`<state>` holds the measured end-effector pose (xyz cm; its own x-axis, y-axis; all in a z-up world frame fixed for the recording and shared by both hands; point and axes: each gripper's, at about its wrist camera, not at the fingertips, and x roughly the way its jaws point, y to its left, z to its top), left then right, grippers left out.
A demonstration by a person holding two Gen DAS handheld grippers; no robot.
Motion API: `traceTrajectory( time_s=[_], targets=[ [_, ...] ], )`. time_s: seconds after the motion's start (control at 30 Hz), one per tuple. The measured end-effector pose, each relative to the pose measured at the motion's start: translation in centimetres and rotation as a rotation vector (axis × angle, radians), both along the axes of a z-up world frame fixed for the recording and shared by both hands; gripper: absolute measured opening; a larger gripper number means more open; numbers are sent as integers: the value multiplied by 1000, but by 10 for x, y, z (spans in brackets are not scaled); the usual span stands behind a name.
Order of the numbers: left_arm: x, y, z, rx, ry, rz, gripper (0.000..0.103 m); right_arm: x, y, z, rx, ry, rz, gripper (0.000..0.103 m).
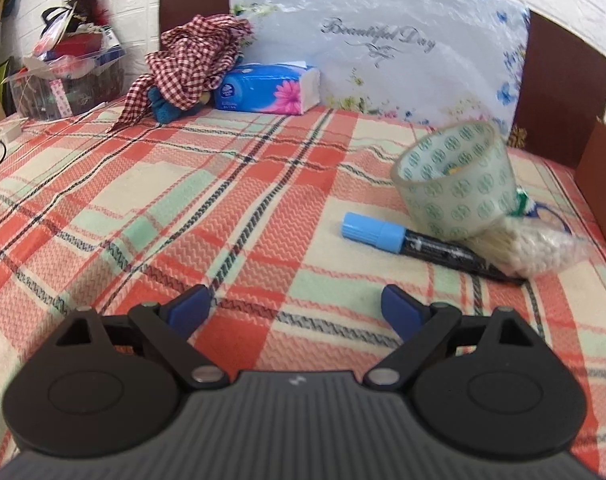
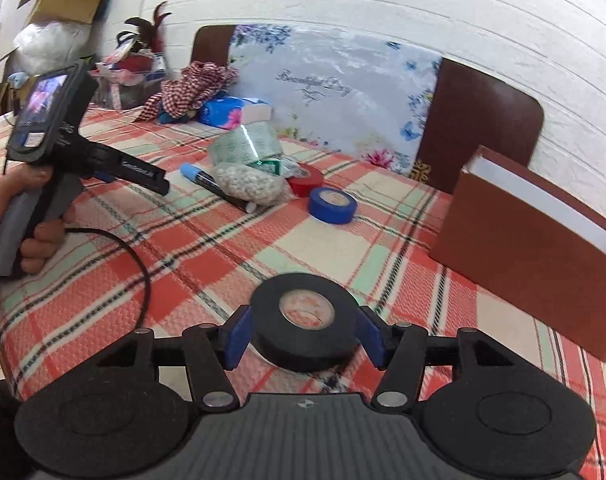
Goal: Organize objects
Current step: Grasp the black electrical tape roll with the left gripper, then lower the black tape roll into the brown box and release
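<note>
My right gripper (image 2: 305, 316) is shut on a black tape roll (image 2: 307, 350), its blue pads pressed against both sides, over the plaid blanket (image 2: 183, 264). Beyond it lie a blue tape roll (image 2: 333, 204), a red tape roll (image 2: 307, 180), a bag of small white pieces (image 2: 247, 184), a blue-capped marker (image 2: 211, 184) and a clear patterned tape roll (image 2: 243, 144). A brown box (image 2: 535, 248) stands at the right. My left gripper (image 1: 295, 296) is open and empty, short of the marker (image 1: 403, 240), the clear tape roll (image 1: 455, 184) and the bag (image 1: 543, 248).
A tissue pack (image 1: 271, 88), a checked cloth (image 1: 191, 64) and a floral "Beautiful Day" pillow (image 1: 383, 48) line the far side against a brown headboard (image 1: 563, 88). A clear container of clutter (image 1: 67, 76) sits far left. A hand (image 2: 31, 216) holds the left tool, trailing a black cable (image 2: 143, 272).
</note>
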<state>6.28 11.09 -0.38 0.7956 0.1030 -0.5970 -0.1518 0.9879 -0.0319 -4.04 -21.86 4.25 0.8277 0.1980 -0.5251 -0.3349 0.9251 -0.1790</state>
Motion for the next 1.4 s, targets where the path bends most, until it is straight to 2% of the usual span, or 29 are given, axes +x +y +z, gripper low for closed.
traceTrajectory(
  time_s=[0.03, 0.1, 0.17, 0.23, 0.3, 0.4, 0.47, 0.53, 0.57, 0.67, 0.77, 0.93, 1.07, 1.27, 1.4],
  targets=[
    [-3, -5, 3, -12, 15, -11, 93, 0, -4, -2, 2, 3, -10, 58],
    [-14, -16, 11, -108, 31, -73, 90, 0, -12, -7, 15, 18, -31, 61],
    [-20, -37, 22, -190, 56, -185, 85, 3, -18, -12, 36, 47, -41, 63],
    [-23, -68, 33, -211, 83, -294, 80, 7, -21, -15, 50, 69, -33, 63],
    [-24, -100, 39, -210, 127, -400, 75, 7, -20, -17, 51, 69, -13, 64],
    [-20, -138, 37, -208, 211, -492, 75, 11, -19, -21, 46, 76, 5, 66],
    [-17, -156, 26, -157, 277, -497, 74, 16, -20, -22, 61, 87, 13, 67],
    [-23, -165, 23, -109, 257, -488, 73, 24, -20, -23, 78, 104, 31, 67],
    [-25, -169, 23, -92, 253, -492, 69, 27, -19, -24, 87, 111, 41, 67],
    [-25, -176, 27, -101, 261, -524, 39, 36, -17, -25, 114, 120, 47, 70],
    [-15, -183, 32, -89, 285, -511, 38, 34, -20, -24, 134, 99, 31, 70],
    [-3, -215, 56, -63, 234, -564, 38, 33, -43, -14, 215, 29, -73, 70],
    [13, -258, 83, -31, 178, -647, 38, 34, -67, 2, 193, -76, -180, 70],
    [41, -340, 127, -1, 39, -780, 38, 54, -127, 40, 136, -256, -324, 70],
    [72, -392, 137, -24, -2, -841, 38, 82, -173, 52, 126, -291, -425, 70]
  ],
)
